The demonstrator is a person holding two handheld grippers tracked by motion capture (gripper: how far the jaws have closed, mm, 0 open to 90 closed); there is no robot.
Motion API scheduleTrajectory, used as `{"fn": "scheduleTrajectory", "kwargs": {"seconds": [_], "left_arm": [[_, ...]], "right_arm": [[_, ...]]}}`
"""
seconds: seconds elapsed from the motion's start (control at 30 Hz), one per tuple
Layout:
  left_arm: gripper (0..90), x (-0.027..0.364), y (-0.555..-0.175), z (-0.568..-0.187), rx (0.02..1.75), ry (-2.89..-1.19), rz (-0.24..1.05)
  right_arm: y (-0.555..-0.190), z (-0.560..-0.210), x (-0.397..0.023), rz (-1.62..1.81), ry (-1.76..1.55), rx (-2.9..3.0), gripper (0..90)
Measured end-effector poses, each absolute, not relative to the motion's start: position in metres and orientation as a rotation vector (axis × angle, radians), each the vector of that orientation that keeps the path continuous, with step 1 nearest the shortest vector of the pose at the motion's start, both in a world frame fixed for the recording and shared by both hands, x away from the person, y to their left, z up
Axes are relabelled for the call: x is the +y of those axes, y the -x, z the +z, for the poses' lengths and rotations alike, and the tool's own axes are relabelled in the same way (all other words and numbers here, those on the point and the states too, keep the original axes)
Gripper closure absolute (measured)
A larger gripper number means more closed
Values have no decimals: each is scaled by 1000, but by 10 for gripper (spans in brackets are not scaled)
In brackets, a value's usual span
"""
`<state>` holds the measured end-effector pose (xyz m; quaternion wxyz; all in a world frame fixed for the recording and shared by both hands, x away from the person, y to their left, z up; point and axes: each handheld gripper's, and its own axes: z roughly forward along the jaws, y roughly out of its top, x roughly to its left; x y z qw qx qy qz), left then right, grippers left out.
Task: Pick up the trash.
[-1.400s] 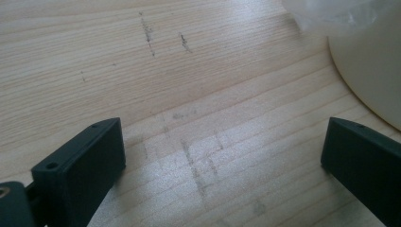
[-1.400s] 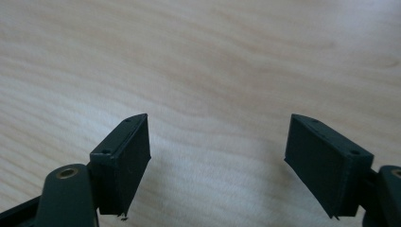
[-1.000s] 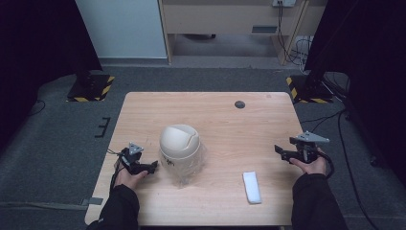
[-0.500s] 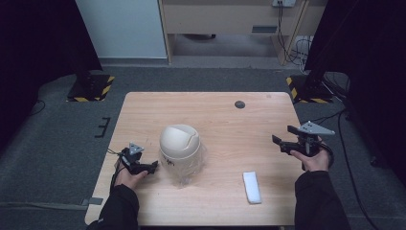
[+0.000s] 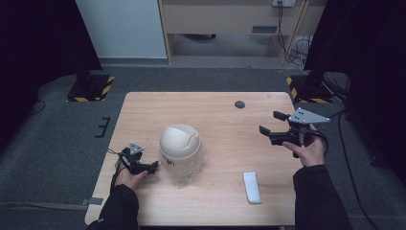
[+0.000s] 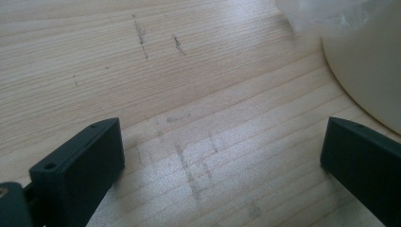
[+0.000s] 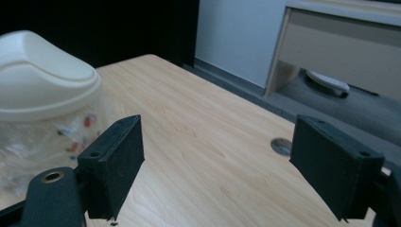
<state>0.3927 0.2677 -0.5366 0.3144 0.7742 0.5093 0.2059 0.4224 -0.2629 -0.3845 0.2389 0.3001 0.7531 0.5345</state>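
The left gripper (image 5: 152,166) lies low on the wooden table (image 5: 215,110), held in the person's left hand (image 5: 125,176) near the front left corner. Its jaws are spread wide with nothing between them; in the left gripper view (image 6: 222,156) only bare, scuffed wood lies in the gap. Just beside its tips stands the cream swing-lid bin (image 5: 179,145), whose rounded wall (image 6: 373,66) fills the upper right corner of that view, close to one jaw but not touching it. A clear plastic liner (image 5: 184,175) is bunched around the bin's base and spills onto the table toward the front edge.

The right gripper (image 5: 269,123) is held up above the table's right side in the person's right hand (image 5: 306,151), pointing left toward the middle of the table. Its jaws are also wide apart and hold nothing. In the right gripper view (image 7: 217,161) the bin's domed lid (image 7: 42,71) appears far off at the left, with the crumpled liner (image 7: 52,137) below it, well apart from the jaws.

A small white rectangular block (image 5: 252,187) lies flat near the front edge, between the bin and the right forearm. A round dark grommet (image 5: 240,104) sits in the tabletop near the far edge, seen also in the right gripper view (image 7: 282,146).
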Motion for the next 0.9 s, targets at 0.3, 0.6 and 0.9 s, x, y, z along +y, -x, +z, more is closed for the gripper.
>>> {"fn": "scheduleTrajectory", "kwargs": {"seconds": [0.3, 0.6, 0.9], "left_arm": [[0, 268, -393, -537, 1343, -2039, 543], [0, 268, -393, -537, 1343, -2040, 542], [0, 268, -393, -537, 1343, -2039, 542]], "right_arm": [[-433, -356, -237, 1519, -758, 2087, 178], [-447, -317, -211, 1585, -693, 2090, 178], [-459, -304, -170, 1629, -587, 2111, 183]]}}
